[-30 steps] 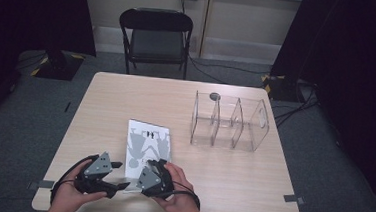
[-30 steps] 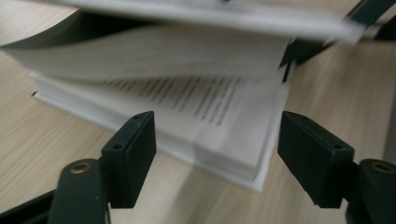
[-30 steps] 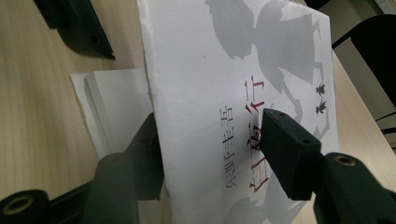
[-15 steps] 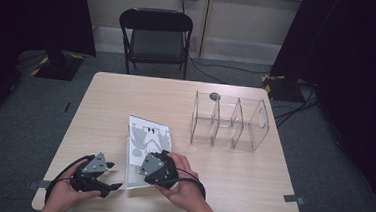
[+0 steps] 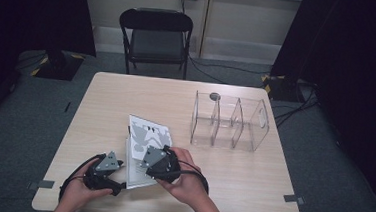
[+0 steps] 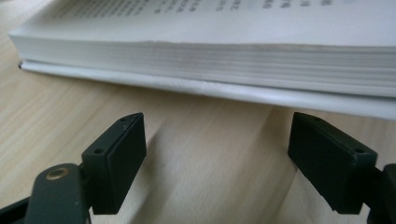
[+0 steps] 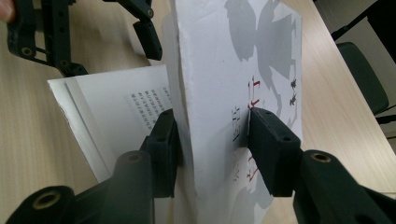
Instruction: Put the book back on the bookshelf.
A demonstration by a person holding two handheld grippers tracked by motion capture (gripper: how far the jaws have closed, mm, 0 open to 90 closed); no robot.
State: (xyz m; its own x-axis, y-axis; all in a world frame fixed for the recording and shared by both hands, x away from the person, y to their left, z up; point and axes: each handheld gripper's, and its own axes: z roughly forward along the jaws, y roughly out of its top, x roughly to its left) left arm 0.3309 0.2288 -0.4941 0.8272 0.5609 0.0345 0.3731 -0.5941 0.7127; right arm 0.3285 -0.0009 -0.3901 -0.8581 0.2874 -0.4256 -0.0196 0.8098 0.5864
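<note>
now the right gripper (image 7: 212, 135) has just closed its jaws on the front cover (image 7: 233, 70) of the book (image 5: 145, 150), which lies near the table's (image 5: 220, 188) front edge, left of the clear organizer (image 5: 230, 121), and the cover stands lifted off the printed pages (image 7: 135, 107) where a second ago it lay flat. meanwhile the left gripper (image 6: 217, 163) has sunk beside the book's fore-edge (image 6: 210, 60), jaws just widened and apart with nothing between them. judging by this, the book is opening, and the left looks set to steady the page block.
</note>
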